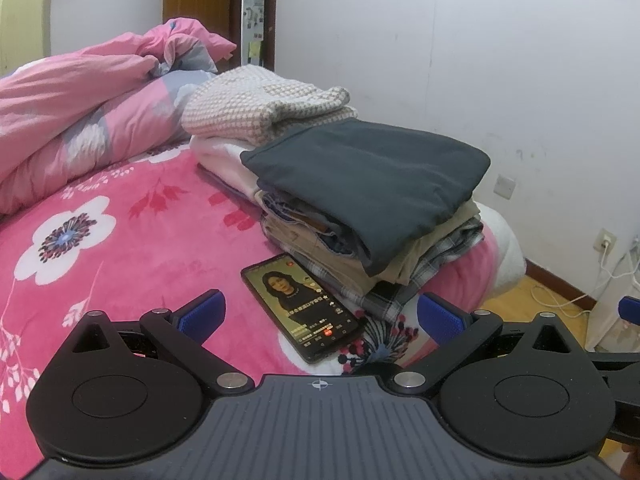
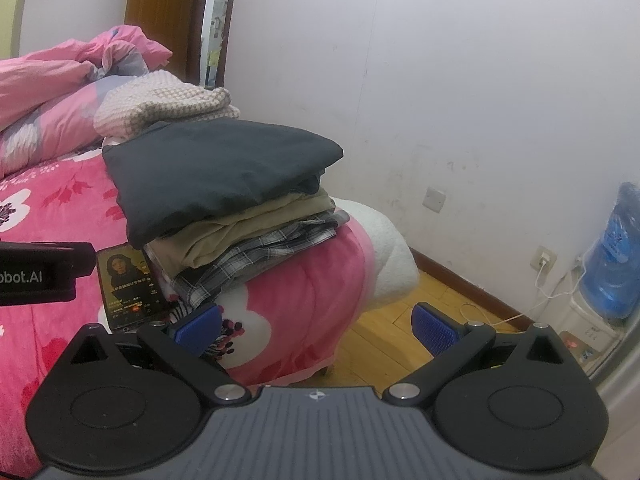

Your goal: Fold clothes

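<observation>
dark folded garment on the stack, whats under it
Under the dark folded garment lie a folded khaki piece and a plaid one; anything deeper is covered.

— What's ahead of me on the bed (image 1: 120,240)?

— I see a stack of folded clothes (image 1: 372,216) near the bed's far right corner, a phone (image 1: 304,306) lying flat just before it.

— Behind the stack?

— A second folded pile (image 1: 256,116), and left of that a bunched quilt (image 1: 80,112). The wall (image 1: 480,60) stands beyond.

The dark garment (image 1: 372,184) hides most of the folded clothes beneath it.
</observation>
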Demonstrator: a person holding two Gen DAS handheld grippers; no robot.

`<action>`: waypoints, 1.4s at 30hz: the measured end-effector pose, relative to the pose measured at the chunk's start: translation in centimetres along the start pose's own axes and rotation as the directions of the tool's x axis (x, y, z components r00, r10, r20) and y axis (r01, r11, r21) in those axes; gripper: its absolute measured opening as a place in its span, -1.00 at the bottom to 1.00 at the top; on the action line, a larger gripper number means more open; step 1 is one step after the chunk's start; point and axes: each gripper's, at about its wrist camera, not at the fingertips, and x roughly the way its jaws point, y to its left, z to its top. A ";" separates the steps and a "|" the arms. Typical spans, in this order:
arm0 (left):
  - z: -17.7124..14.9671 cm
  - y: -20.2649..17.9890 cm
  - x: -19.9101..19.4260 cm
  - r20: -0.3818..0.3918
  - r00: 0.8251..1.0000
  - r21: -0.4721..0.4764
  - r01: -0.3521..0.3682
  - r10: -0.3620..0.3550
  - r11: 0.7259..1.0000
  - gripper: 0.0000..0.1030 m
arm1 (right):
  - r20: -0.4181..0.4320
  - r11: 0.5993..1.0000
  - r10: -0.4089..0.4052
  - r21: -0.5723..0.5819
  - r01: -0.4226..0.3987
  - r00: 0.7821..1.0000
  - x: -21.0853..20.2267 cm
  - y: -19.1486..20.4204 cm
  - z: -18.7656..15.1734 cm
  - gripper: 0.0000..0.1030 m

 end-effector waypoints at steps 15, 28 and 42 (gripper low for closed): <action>0.0 0.0 0.0 -0.005 1.000 0.003 0.001 -0.001 1.000 1.00 | -0.002 1.000 0.003 -0.008 -0.003 1.000 -0.1 0.3 -0.1 1.00; 0.1 -0.1 0.1 -0.006 1.000 0.003 0.001 -0.001 1.000 1.00 | 0.000 1.000 0.002 -0.011 -0.002 1.000 0.1 0.3 0.0 1.00; 0.0 0.2 0.0 -0.006 1.000 -0.002 0.002 -0.002 1.000 1.00 | -0.002 1.000 0.002 -0.018 -0.002 1.000 0.2 0.5 0.1 1.00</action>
